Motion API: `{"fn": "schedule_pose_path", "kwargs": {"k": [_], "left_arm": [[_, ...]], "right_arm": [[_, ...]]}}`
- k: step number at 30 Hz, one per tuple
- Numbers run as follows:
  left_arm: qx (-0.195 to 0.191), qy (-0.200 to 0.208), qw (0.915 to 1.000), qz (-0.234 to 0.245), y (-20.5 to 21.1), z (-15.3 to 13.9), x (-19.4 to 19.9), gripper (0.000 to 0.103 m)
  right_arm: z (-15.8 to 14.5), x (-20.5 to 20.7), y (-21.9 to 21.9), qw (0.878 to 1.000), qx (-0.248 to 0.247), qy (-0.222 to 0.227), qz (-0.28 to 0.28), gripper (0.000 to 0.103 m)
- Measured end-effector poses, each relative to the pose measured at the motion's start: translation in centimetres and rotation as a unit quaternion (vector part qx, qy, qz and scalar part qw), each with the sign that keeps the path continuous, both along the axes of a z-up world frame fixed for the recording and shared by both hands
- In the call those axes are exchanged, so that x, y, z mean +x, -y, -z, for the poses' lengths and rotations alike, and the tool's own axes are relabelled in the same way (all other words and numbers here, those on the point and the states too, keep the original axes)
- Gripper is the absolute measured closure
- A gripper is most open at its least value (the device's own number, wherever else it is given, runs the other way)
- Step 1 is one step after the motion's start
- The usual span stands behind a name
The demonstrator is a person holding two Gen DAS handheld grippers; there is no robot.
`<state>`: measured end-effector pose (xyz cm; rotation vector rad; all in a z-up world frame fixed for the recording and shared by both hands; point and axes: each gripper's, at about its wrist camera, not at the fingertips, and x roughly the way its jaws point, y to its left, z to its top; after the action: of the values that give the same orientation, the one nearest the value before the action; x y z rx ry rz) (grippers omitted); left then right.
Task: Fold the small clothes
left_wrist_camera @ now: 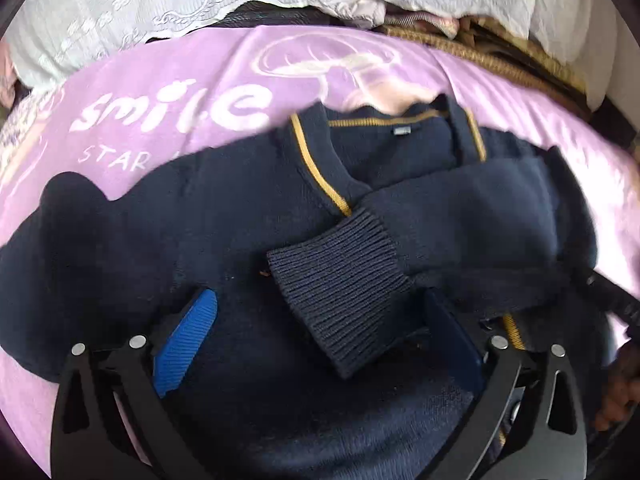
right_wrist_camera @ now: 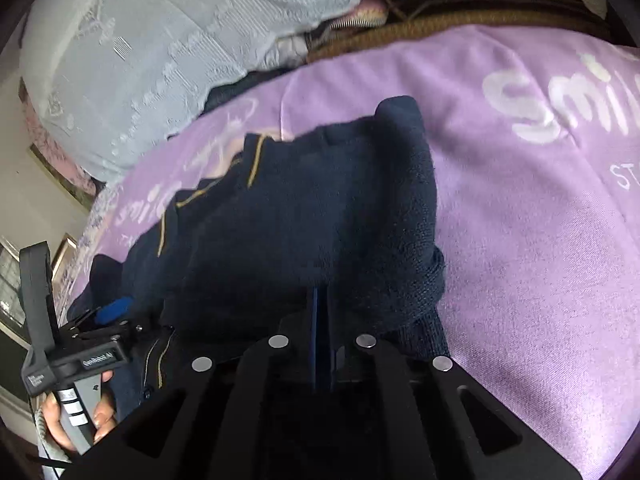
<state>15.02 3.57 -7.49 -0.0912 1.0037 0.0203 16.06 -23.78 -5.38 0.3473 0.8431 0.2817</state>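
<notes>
A small navy knit sweater point(left_wrist_camera: 240, 216) with a yellow-trimmed V collar lies on a purple blanket point(left_wrist_camera: 180, 72). One sleeve is folded across its chest, and the ribbed cuff point(left_wrist_camera: 340, 288) lies between my left gripper's fingers. My left gripper point(left_wrist_camera: 320, 320) is open just above the sweater's body, blue pads spread wide. In the right wrist view my right gripper point(right_wrist_camera: 322, 300) is shut on a bunched fold of the sweater point(right_wrist_camera: 320, 208) and lifts it a little. The left gripper also shows at the lower left of the right wrist view point(right_wrist_camera: 108, 312).
The purple blanket point(right_wrist_camera: 520, 220) with white "smile" lettering covers the bed. White lace bedding point(left_wrist_camera: 140, 8) and a brown woven edge point(left_wrist_camera: 500, 64) lie behind it. A window and a wall show at the far left of the right wrist view.
</notes>
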Motion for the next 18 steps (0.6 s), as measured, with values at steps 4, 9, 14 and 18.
{"fn": "schedule_pose_path", "kwargs": {"k": [4,9,14,18], "left_arm": [[-0.054,0.016,0.9980,-0.028,-3.4,-2.0,-2.2,0.004],[-0.127,0.036,0.9851,-0.110,-11.6,-2.9,-8.0,0.004],[-0.241,0.068,0.9447,-0.212,-21.6,-1.6,-13.0,0.005],[-0.301,0.102,0.9107,-0.263,-26.5,-1.4,-12.5,0.005]], "right_arm": [[-1.9,-2.7,-0.4,0.998,-0.008,0.054,0.017,0.081],[-3.4,-5.3,-1.3,0.995,-0.009,0.097,0.015,0.061],[-4.8,-6.8,-2.8,0.996,0.012,0.090,0.000,0.056],[-7.1,-7.2,-5.6,0.993,0.056,0.099,-0.021,0.044]]}}
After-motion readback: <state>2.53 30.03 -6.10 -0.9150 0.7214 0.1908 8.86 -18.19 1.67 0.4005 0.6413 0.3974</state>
